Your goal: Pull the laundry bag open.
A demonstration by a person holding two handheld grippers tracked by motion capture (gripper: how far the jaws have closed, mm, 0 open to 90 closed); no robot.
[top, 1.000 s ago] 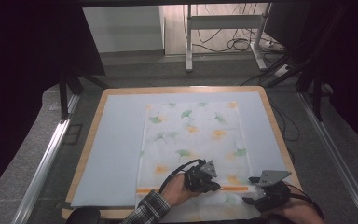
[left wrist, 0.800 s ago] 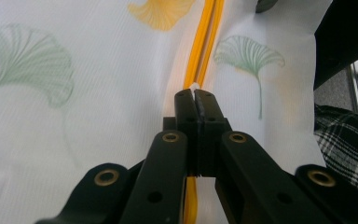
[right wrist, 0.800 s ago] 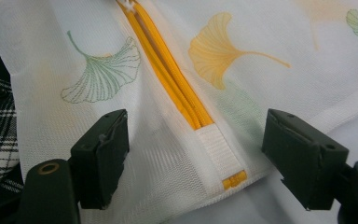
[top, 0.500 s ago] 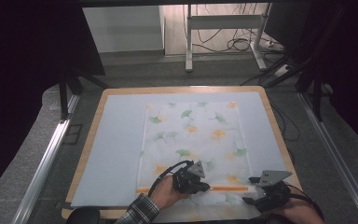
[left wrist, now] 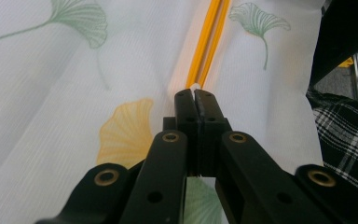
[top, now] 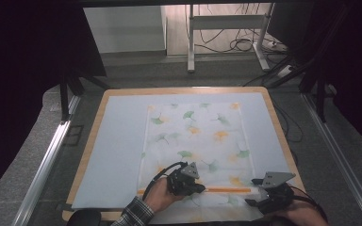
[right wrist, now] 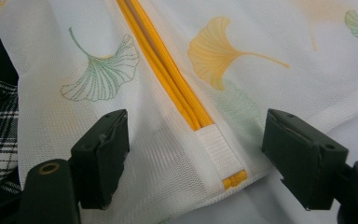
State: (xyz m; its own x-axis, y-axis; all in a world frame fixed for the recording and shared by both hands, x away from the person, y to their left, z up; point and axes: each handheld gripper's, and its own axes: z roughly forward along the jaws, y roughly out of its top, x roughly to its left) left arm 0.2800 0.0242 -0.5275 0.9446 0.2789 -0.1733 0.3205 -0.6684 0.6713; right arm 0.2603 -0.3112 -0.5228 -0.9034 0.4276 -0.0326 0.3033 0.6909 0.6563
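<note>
A white mesh bag printed with green and orange ginkgo leaves lies flat on the pale blue mat. An orange zipper runs along the bag near its front edge. My left gripper is shut on the zipper's small white pull, with the zipper stretching away ahead of it. My right gripper sits at the bag's front right corner. In the right gripper view this gripper is open, one jaw on each side of the zipper's white end tab.
The mat covers a wooden board between two metal rails. Beyond the table are desk legs and loose cables on the floor. A plaid sleeve enters at the bottom, close to the bag's front edge.
My left gripper has slid left along the zipper line while shut on the pull, so more orange zipper shows between the two grippers. The right gripper has stayed put.
</note>
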